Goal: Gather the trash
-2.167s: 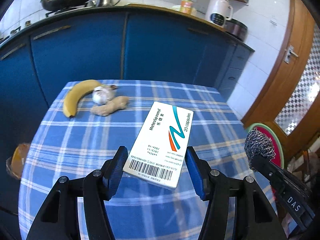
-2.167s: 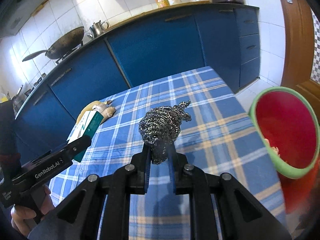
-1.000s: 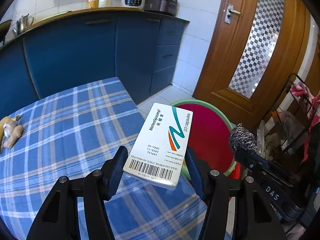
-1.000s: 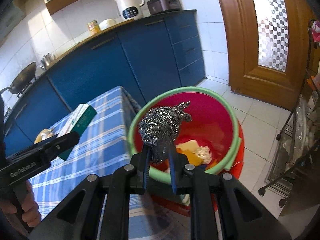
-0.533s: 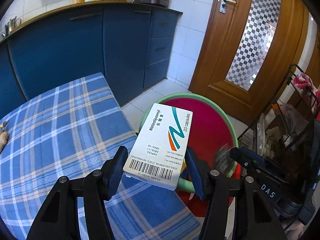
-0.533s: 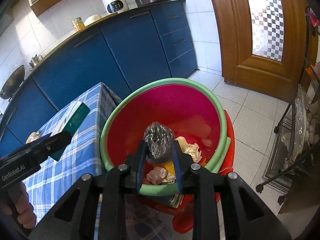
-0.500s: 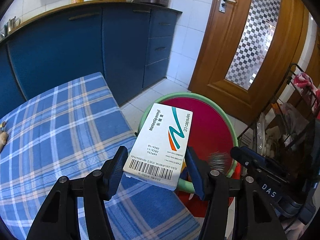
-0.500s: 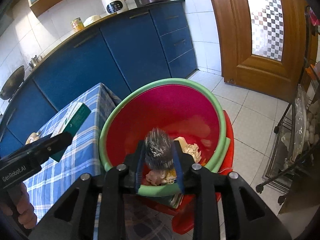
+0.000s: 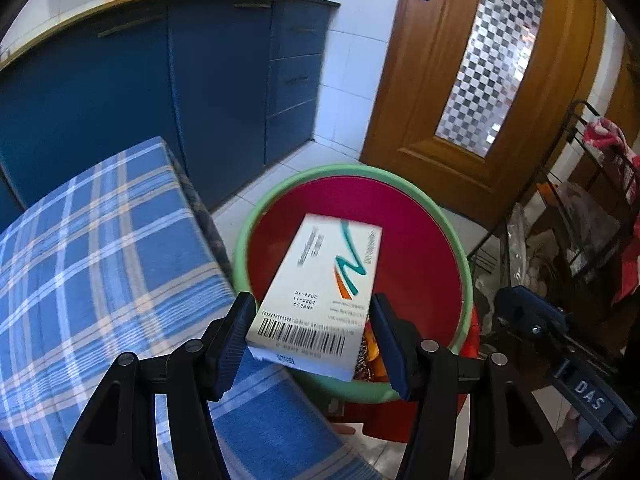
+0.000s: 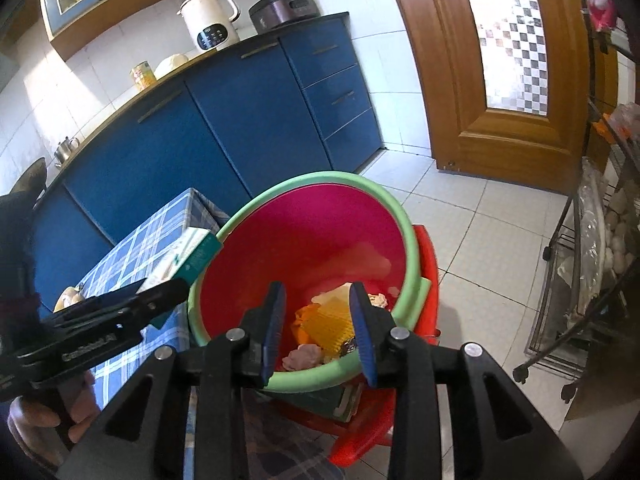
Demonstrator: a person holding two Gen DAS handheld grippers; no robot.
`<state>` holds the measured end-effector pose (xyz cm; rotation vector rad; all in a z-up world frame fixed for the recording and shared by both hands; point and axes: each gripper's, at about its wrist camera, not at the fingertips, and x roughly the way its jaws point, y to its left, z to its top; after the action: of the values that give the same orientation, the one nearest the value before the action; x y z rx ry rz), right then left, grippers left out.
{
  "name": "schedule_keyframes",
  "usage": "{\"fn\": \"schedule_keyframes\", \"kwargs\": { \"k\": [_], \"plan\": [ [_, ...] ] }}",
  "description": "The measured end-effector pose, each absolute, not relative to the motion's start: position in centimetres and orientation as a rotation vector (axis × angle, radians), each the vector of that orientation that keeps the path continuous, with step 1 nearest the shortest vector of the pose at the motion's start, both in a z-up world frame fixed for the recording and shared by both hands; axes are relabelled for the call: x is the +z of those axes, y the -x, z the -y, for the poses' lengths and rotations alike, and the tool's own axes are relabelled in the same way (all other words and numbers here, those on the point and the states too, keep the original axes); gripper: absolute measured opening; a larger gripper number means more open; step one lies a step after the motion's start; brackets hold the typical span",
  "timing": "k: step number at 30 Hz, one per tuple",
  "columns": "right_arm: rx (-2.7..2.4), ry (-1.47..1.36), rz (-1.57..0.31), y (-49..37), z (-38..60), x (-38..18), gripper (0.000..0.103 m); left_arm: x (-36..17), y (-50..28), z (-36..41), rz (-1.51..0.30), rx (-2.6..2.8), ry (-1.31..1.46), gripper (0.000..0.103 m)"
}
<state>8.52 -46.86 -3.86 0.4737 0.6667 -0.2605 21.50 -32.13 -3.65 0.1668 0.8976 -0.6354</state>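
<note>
medicine box over the bin, right jaws empty

the left gripper (image 9: 312, 336) holds a white medicine box (image 9: 320, 292) between its two blue-padded fingers (image 9: 236, 340), jaws closed on the box's barcode end. the box tilts forward and away, its far end with the teal and orange logo reaching over the near-left part of the rim of the red bin (image 9: 420, 240), which has a green rim. the print on the far end of the box is blurred. the bin stands on the tiled floor just beside the right edge of the table, which is covered by a blue plaid cloth (image 9: 100, 248).

in the right wrist view the right gripper (image 10: 318, 330) hangs above the near rim of the same bin (image 10: 304, 240) with its jaws spread apart and nothing between them. through the gap the bottom of the bin shows a yellow ridged piece (image 10: 330, 318), an orange scrap (image 10: 301, 316) and a pinkish lump (image 10: 302, 356). a bit of crinkled metal at the yellow piece's lower right is too small to identify. the left gripper (image 10: 120, 316) enters from the left of this view, with the box (image 10: 188, 256) poking past the left edge of the bin rim.

behind the bin run blue cabinets (image 10: 248, 120) carrying a white kettle (image 10: 210, 20) and a dark cooker (image 10: 284, 8). a wooden door (image 10: 500, 60) with checkered glass stands to the right.
</note>
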Motion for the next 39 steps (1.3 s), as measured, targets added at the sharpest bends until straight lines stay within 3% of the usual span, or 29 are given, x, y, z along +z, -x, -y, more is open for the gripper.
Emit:
{"fn": "schedule_keyframes", "kwargs": {
  "k": [8, 11, 24, 34, 39],
  "plan": [
    [-0.278, -0.479, -0.650, -7.2, 46.8, -3.2, 0.036, -3.4, -21.2, 31.7, -0.890, -0.623, -0.166, 0.062],
    [-0.279, -0.473, -0.643, -7.0, 46.4, -2.9, 0.045, -2.7, -20.9, 30.8, -0.877, -0.610, -0.154, 0.062],
    [-0.229, -0.428, -0.605, -4.9, 42.1, 0.0, 0.053, 0.1, -17.7, 24.4, -0.827, -0.512, -0.104, 0.064],
    [-0.153, -0.361, -0.579, -3.0, 36.5, 2.1, 0.064, 1.8, -14.0, 18.0, -0.794, -0.404, -0.043, 0.071],
    [-0.126, -0.322, -0.574, -1.8, 33.7, 2.7, 0.075, 2.5, -11.9, 14.9, -0.765, -0.333, -0.024, 0.076]
  ]
}}
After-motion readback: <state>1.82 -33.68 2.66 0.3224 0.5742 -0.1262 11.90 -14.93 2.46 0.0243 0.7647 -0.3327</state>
